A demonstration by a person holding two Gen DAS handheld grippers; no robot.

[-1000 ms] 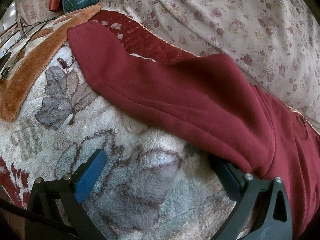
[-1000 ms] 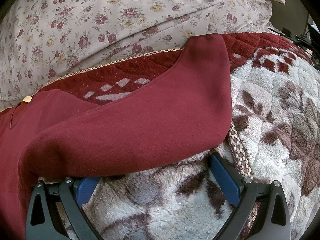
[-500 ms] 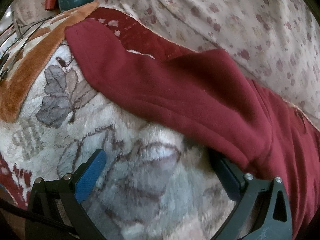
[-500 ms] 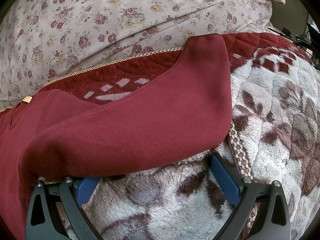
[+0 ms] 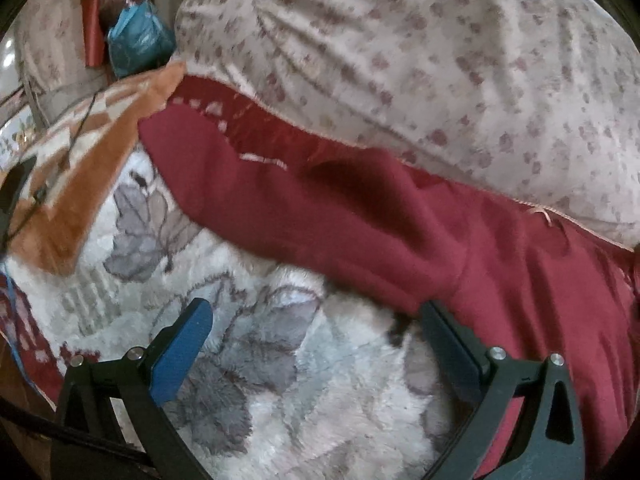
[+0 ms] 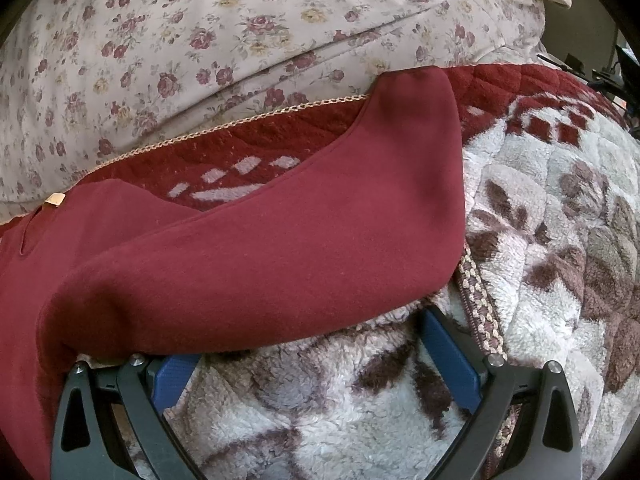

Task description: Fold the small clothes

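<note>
Left wrist view: left gripper (image 5: 316,322) has jaws spread wide, nothing between them but blanket (image 5: 280,380). Red garment (image 5: 360,220) lies flat on the blanket, ahead of the jaws and running off to the right; its sleeve (image 5: 224,176) stretches up-left, the armpit edge touching or just over the right jaw's tip. View is motion-blurred, so details are soft. Floral quilt (image 5: 440,60) is beyond the garment, well ahead of the jaws.

Right wrist view: right gripper (image 6: 316,350) jaws also spread, holding nothing. The other sleeve (image 6: 320,220) crosses just ahead of both jaws, cuff up-right; its lower edge overlaps the left jaw's tip, and the right jaw sits just beside it on the blanket.

Step in hand looks like grabbing a sleeve or side edge for the first fold; garment is unfolded so far.

Doing it well, likely:
- slide the lower jaw under the sleeve edge, not into the fluffy pile, which could get pinched along
- take only the garment's layers, close fully before lifting
- lift low and carry the sleeve across the body, keeping the fold line straight
- both sides symmetric, avoid dragging the whole garment
</note>
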